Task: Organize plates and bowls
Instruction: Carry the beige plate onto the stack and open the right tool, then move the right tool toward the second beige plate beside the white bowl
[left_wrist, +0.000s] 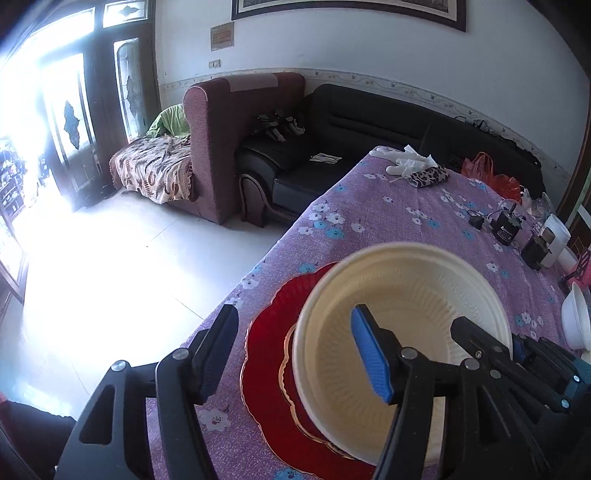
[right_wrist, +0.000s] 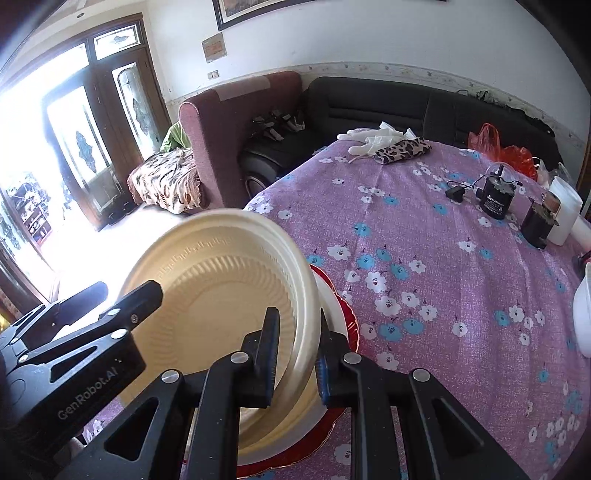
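— Cream bowl (right_wrist: 221, 295): where?
— Pinched by its rim in my right gripper (right_wrist: 295, 354), tilted over the red plate (left_wrist: 269, 354). My left gripper (left_wrist: 295, 350) is spread, seemingly straddling its near edge.

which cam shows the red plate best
The left wrist view. There the red plate shows its scalloped, gold-edged rim along the whole left side, lying on the purple tablecloth under the cream bowl. The right wrist view shows only slivers of it past the bowl and the right gripper.
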